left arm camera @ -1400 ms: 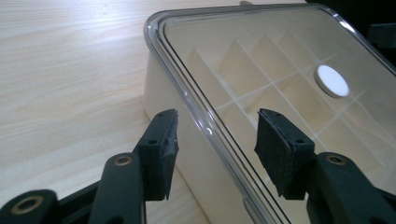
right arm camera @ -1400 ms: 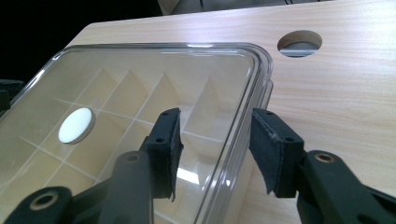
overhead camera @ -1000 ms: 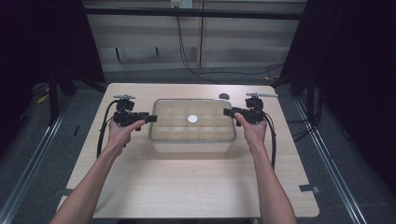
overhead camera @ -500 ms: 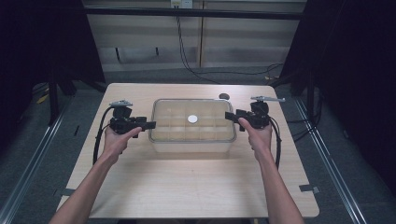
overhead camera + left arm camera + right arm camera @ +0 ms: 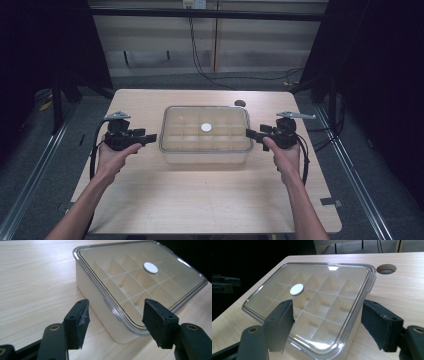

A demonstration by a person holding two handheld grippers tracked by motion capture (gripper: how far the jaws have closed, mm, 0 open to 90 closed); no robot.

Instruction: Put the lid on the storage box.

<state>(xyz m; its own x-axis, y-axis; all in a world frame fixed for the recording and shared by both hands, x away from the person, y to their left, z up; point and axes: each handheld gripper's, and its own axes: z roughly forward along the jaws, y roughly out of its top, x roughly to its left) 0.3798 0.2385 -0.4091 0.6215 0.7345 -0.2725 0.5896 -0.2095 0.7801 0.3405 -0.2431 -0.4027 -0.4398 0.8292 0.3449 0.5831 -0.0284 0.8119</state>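
A cream box (image 5: 205,150) with a clear lid (image 5: 140,277) stands mid-table, its inside split into several compartments. A small white disc (image 5: 206,127) lies on the lid. My left gripper (image 5: 152,137) hovers just off the box's left end, open, jaws pointing at it. In the left gripper view the box's near corner lies beyond the spread pads (image 5: 80,320), untouched. My right gripper (image 5: 250,133) is level with the right end, open. Its pads (image 5: 377,320) stand wide in front of the lid rim. Both pairs of jaws have just been opening, with nothing gripped.
The wooden table (image 5: 200,200) has a round cable hole (image 5: 240,103) behind the box's right corner. Bare tabletop lies in front of the box and at both sides. Dark floor and metal rails flank the table.
Both hands have drawn outward from the box's ends, the left one leftward and the right one rightward. The jaws stand wider than before.
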